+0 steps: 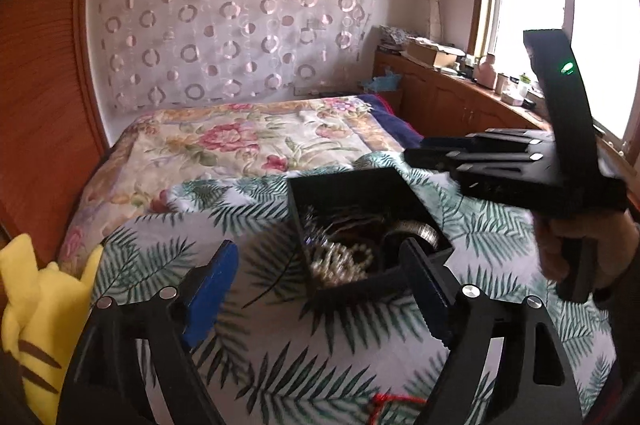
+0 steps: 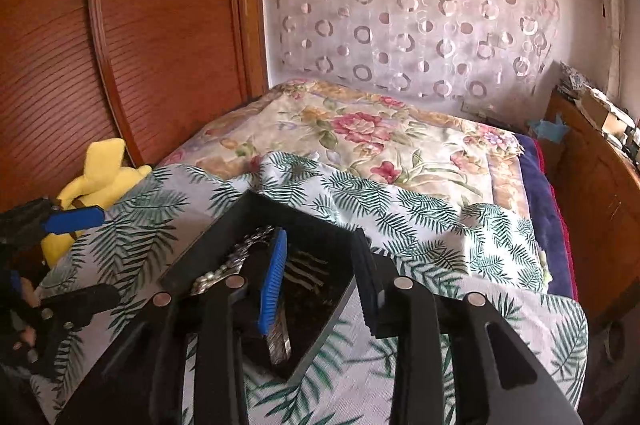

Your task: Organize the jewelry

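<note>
Left gripper [image 1: 320,277] wide open, empty; right gripper [image 2: 320,277] part-open, seemingly empty, could snag tangled chains [image 1: 344,261] at twelve o'clock and tip the box [image 1: 360,193].

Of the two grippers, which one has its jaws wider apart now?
The left gripper: its jaws stand spread over the leaf-print cloth, while the right gripper above the black box is narrower.

Checked both my views: no legible text, label, brand, number or sign found on any surface.

Left gripper [image 1: 320,277] wide open, right gripper [image 2: 320,273] – part-open
</note>
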### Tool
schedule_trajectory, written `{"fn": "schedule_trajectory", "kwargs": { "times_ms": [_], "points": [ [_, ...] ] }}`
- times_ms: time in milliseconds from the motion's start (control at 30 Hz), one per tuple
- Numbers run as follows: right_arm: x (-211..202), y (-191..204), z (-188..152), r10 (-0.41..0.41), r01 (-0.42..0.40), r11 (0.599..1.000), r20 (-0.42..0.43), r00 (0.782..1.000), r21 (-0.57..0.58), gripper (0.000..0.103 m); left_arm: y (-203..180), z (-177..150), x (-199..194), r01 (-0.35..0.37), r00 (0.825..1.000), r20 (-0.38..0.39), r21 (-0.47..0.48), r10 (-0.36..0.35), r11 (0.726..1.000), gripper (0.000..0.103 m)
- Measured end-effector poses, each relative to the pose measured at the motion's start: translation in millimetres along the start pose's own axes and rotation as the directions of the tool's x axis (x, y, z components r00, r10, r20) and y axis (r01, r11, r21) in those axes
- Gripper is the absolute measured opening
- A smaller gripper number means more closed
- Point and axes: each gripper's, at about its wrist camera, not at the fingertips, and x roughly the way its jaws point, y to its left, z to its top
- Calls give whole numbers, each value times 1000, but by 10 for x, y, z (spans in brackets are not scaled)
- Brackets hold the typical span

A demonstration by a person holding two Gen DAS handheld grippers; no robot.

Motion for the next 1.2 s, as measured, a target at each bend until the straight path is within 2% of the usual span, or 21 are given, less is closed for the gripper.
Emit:
{"fn": "schedule_trajectory", "kwargs": {
  "times_ms": [67, 100, 233, 467, 933, 1200],
  "points": [
    [-120, 52, -99, 17, -17, 1000, 10, 1000, -1, 36, 42, -87, -38, -7, 1000, -2, -3, 7, 1000, 93],
    [-191, 109, -170, 29, -29, 1000, 14, 999, -10, 36, 66, -156, -77, -10, 1000, 3, -6, 10, 1000, 95],
    [-401, 362, -455, 82, -81, 995, 13, 997, -52, 36, 130, -377, -167, -11, 1000, -10, -14, 10, 1000, 95],
    [-562, 841, -914, 182, -187, 976, -55, 982, -112, 35, 199, -687, -345, -15, 1000, -25, -34, 15, 999, 95],
    [-413, 1302, -1280, 287, -306, 948, -182, 940, -86, 26, 363, -1038, -667, -37, 998, -43, -62, 35, 997, 95],
    [-222, 1375, -1318, 280, -303, 951, -238, 930, -67, 21, 422, -1128, -660, -34, 998, -54, -83, 29, 996, 95]
  ]
}}
